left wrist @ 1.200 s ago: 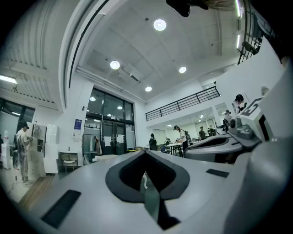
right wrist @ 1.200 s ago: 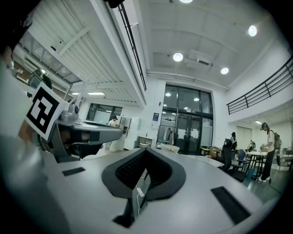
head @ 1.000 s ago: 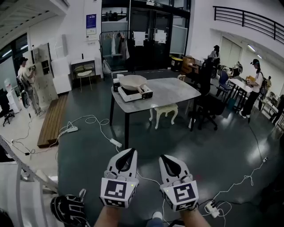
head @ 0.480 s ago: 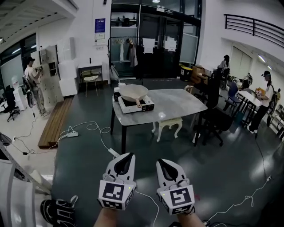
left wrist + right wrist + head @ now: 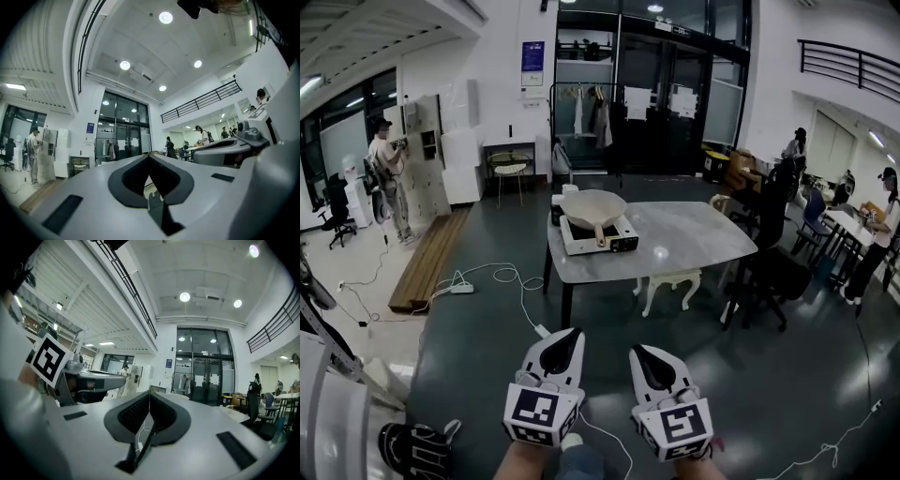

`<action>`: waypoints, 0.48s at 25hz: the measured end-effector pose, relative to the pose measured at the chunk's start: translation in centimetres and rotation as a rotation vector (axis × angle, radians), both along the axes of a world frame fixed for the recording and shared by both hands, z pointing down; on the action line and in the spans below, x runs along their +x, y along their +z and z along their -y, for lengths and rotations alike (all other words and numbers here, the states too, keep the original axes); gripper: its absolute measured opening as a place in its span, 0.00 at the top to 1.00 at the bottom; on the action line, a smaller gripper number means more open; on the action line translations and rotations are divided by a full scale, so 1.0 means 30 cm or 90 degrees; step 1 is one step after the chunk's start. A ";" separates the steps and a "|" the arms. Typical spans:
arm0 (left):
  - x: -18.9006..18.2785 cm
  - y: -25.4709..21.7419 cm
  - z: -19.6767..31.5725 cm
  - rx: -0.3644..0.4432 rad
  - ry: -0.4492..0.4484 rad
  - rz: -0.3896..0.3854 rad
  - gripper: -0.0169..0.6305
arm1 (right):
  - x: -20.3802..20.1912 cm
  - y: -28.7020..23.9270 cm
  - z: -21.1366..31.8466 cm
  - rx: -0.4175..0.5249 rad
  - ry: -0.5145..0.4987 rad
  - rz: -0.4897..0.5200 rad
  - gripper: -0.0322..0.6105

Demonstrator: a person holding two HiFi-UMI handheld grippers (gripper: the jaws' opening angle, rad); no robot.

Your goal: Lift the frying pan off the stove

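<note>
Over the past second the counter [image 5: 694, 246] has drawn nearer; the frying pan [image 5: 592, 205] sits on the stove [image 5: 598, 238] at 12 o'clock, well apart from the left gripper [image 5: 573, 332] and right gripper [image 5: 635, 350]; both jaws closed together, empty; approach judged unfinished.

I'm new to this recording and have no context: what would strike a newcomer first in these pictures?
At the bottom of the head view, the left gripper and right gripper point ahead side by side, both shut and empty. Beyond them, across the dark floor, a pale frying pan sits on a portable stove at the left end of a grey table. A person stands by the far left wall.
</note>
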State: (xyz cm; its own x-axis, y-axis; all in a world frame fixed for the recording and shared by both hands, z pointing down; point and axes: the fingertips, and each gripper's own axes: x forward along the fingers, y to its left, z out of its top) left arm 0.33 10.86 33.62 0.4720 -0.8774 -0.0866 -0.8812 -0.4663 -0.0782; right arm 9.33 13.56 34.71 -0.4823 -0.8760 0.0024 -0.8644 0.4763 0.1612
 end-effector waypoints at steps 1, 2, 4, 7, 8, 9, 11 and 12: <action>-0.001 -0.003 0.024 0.001 -0.001 -0.009 0.96 | -0.004 0.000 0.018 0.001 -0.006 0.000 0.91; -0.003 -0.005 0.049 0.003 0.001 -0.019 0.96 | -0.007 0.002 0.038 0.002 -0.008 -0.003 0.91; -0.004 -0.004 0.107 0.003 0.012 -0.040 0.96 | -0.003 0.009 0.092 0.003 0.000 -0.009 0.91; -0.018 0.021 0.219 -0.008 0.026 -0.041 0.96 | 0.012 0.043 0.206 -0.006 0.015 -0.015 0.91; -0.029 0.029 0.263 -0.014 0.024 -0.037 0.96 | 0.008 0.048 0.247 -0.009 0.016 -0.014 0.91; -0.041 0.034 0.309 -0.019 0.020 -0.034 0.96 | 0.002 0.046 0.287 -0.012 0.017 -0.013 0.91; -0.058 0.034 0.405 -0.029 0.017 -0.028 0.96 | -0.007 0.037 0.376 -0.013 0.021 -0.016 0.91; -0.064 0.032 0.452 -0.032 0.019 -0.024 0.96 | -0.010 0.037 0.426 -0.012 0.026 -0.021 0.91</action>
